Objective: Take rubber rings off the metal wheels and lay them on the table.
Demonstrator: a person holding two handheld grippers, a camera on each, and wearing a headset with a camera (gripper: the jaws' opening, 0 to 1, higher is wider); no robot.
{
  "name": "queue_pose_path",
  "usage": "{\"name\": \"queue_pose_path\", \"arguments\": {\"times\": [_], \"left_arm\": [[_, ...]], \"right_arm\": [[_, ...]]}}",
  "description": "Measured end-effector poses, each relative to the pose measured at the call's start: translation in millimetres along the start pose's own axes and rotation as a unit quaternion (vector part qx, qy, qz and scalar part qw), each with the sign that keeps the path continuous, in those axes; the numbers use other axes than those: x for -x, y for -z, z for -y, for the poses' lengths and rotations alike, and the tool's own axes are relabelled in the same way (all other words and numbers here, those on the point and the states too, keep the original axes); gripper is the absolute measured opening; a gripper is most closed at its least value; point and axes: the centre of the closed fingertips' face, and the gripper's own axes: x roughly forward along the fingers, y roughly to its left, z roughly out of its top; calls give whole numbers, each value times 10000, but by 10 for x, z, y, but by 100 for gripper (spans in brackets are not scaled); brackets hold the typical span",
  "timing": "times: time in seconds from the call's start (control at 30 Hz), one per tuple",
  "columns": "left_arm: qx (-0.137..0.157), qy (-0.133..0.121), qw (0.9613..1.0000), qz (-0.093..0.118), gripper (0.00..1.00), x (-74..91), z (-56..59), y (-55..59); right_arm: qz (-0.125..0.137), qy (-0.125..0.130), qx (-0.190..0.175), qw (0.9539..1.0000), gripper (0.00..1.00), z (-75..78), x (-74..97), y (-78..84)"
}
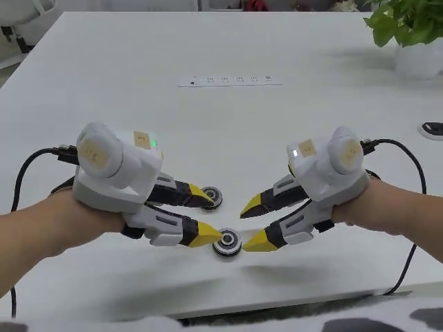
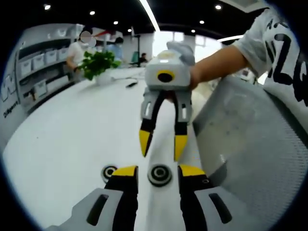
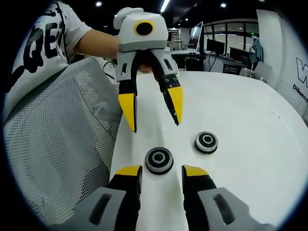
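Note:
Two small metal wheels with black rubber rings lie on the white table (image 1: pixel 208 117). The near wheel (image 1: pixel 227 242) (image 2: pixel 160 175) (image 3: pixel 159 160) sits between the tips of both grippers. The far wheel (image 1: pixel 211 197) (image 2: pixel 109 172) (image 3: pixel 206 142) lies a little behind it, beside the left gripper's upper jaw. My left gripper (image 1: pixel 205 216) (image 2: pixel 155 171) is open, its yellow tips just short of the near wheel. Facing it from the other side, my right gripper (image 1: pixel 252 223) (image 3: pixel 159 170) is open as well, with the near wheel just ahead of its tips.
A white power strip (image 1: pixel 230 81) lies mid-table. A potted plant (image 1: pixel 408 31) stands at the back right, with a small dark disc (image 1: pixel 432 130) at the right edge. Cables trail from both grippers. A grey mesh chair (image 3: pixel 62 144) sits at the table's near edge.

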Motion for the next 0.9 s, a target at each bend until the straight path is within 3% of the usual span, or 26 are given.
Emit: {"name": "queue_pose_path", "arguments": {"times": [0.9], "left_arm": [[53,148,9989,-443,22,-299,44,268]], "right_arm": [[-18,-91,-120,9999,27,-41,-79,75]]}}
